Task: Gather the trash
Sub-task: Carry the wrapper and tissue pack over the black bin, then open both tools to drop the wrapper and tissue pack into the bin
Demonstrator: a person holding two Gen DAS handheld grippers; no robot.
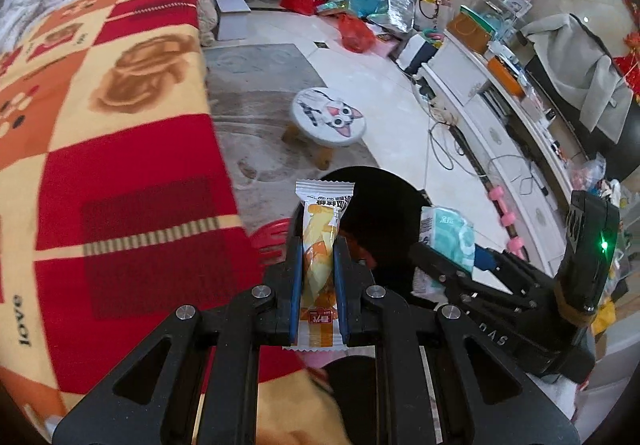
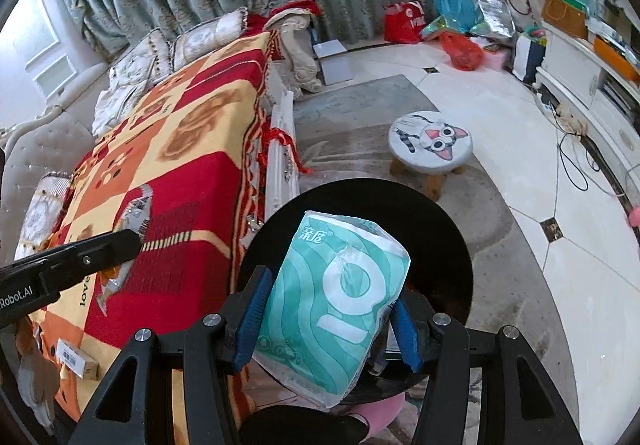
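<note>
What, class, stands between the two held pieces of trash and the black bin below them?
Nothing visible. The left gripper holds the snack wrapper and the right gripper the tissue pack, both over the bin, whose dark mouth looks uncovered. The bin's inside is too dark to see.

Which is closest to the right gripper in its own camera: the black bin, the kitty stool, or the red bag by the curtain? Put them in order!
From the right gripper:
1. Black bin, just beyond the jaws.
2. Kitty stool, on the floor past the bin.
3. Red bag, far back at the curtain.
</note>
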